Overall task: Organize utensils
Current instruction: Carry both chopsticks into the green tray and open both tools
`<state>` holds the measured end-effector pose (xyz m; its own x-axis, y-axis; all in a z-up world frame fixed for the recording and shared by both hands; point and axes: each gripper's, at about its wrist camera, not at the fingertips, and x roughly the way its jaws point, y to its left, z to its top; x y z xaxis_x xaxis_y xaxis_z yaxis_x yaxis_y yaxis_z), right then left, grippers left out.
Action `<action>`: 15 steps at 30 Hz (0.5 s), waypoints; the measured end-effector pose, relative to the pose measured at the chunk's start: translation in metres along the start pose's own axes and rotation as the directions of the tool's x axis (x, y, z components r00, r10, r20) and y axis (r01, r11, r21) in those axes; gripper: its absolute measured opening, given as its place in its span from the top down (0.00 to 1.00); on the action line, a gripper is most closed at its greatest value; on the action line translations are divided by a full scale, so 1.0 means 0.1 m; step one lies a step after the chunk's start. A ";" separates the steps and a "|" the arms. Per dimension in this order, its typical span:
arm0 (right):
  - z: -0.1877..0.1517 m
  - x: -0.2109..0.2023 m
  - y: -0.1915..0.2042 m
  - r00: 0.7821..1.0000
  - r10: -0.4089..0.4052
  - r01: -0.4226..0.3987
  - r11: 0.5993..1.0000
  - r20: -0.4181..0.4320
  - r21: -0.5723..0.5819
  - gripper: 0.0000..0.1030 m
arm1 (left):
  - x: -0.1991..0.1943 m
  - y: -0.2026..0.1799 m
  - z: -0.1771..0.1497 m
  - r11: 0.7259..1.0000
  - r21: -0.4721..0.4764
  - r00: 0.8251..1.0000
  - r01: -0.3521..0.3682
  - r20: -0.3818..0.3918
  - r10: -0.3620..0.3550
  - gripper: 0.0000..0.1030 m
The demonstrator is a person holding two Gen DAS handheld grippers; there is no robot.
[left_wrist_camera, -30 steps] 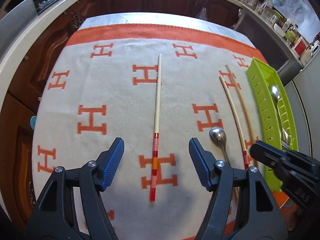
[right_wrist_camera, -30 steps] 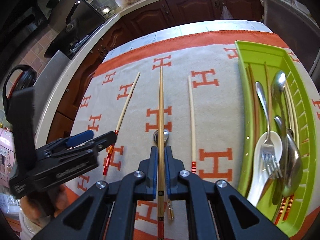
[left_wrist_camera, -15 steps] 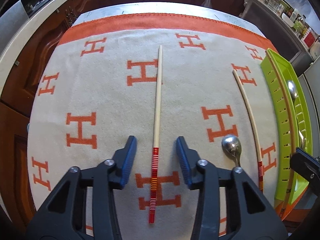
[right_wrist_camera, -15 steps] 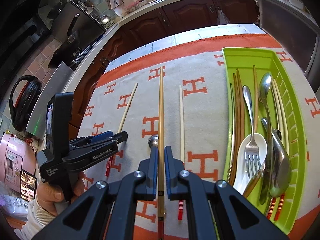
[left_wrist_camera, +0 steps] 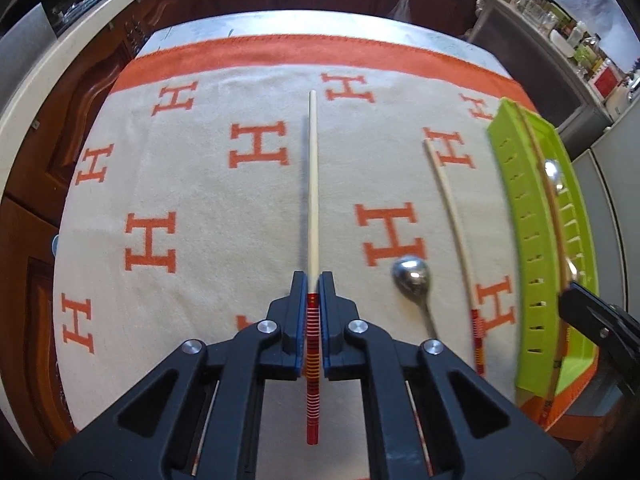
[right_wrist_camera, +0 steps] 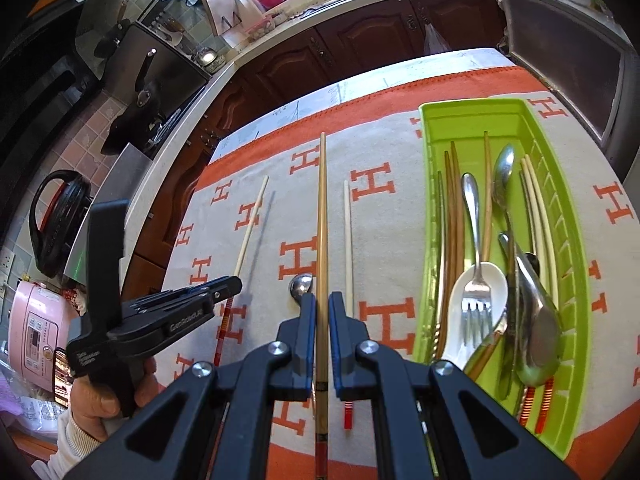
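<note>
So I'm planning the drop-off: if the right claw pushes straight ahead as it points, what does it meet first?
Probably nothing: ahead of the right claw lies only open blanket. The green tray sits off to its right. Depth unclear.

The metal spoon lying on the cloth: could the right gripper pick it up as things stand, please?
Probably not yet: the right gripper is shut on a brown chopstick, so its jaws are occupied. Otherwise the spoon lies uncovered just left of them.

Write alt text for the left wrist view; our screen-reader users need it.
The left gripper is shut on a cream chopstick with a red striped end, over an orange-H cloth. To its right lie a metal spoon, another cream chopstick and a green tray.
</note>
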<state>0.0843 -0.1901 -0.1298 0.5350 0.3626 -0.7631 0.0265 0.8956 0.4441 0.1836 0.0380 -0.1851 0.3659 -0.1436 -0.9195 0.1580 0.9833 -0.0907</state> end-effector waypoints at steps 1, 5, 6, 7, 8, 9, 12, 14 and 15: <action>0.00 -0.03 -0.03 1.000 0.002 -0.002 1.000 0.006 0.007 0.94 | -0.08 -0.06 -0.01 1.000 0.006 1.000 0.011 0.011 -0.011 0.96; 0.01 -0.17 -0.15 0.999 0.006 -0.007 1.000 0.031 0.029 0.94 | -0.33 -0.32 -0.06 0.997 0.028 0.997 0.065 0.034 -0.066 0.96; 0.01 -0.21 -0.19 0.999 0.006 -0.008 0.999 0.037 0.035 0.94 | -0.39 -0.40 -0.06 0.996 0.038 0.996 0.077 0.041 -0.078 0.96; 0.02 -0.27 -0.24 0.999 0.003 -0.005 0.999 0.047 0.043 0.94 | -0.46 -0.48 -0.06 0.995 0.047 0.995 0.089 0.048 -0.091 0.96; 0.02 -0.30 -0.28 0.999 0.000 -0.002 0.999 0.052 0.048 0.94 | -0.52 -0.57 -0.05 0.993 0.056 0.993 0.102 0.054 -0.105 0.96; 0.03 -0.33 -0.32 0.998 -0.005 0.002 0.999 0.058 0.055 0.94 | -0.58 -0.67 -0.05 0.991 0.064 0.991 0.118 0.059 -0.122 0.96; 0.07 -0.41 -0.50 0.997 -0.035 0.030 0.996 0.069 0.080 0.94 | -0.69 -0.97 -0.03 0.985 0.076 0.986 0.152 0.064 -0.157 0.96; 0.09 -0.43 -0.64 0.996 -0.051 0.043 0.994 0.068 0.103 0.94 | -0.73 -1.18 -0.02 0.981 0.081 0.982 0.175 0.061 -0.180 0.96; 0.11 -0.44 -0.71 0.996 -0.058 0.051 0.992 0.064 0.112 0.94 | -0.72 -1.27 -0.02 0.980 0.087 0.981 0.181 0.061 -0.186 0.96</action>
<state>0.0680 -0.2725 -0.1224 0.5856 0.2923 -0.7560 0.1480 0.8784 0.4544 0.1351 -0.0758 -0.1080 0.3851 -0.3306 -0.8617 0.3007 0.9276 -0.2215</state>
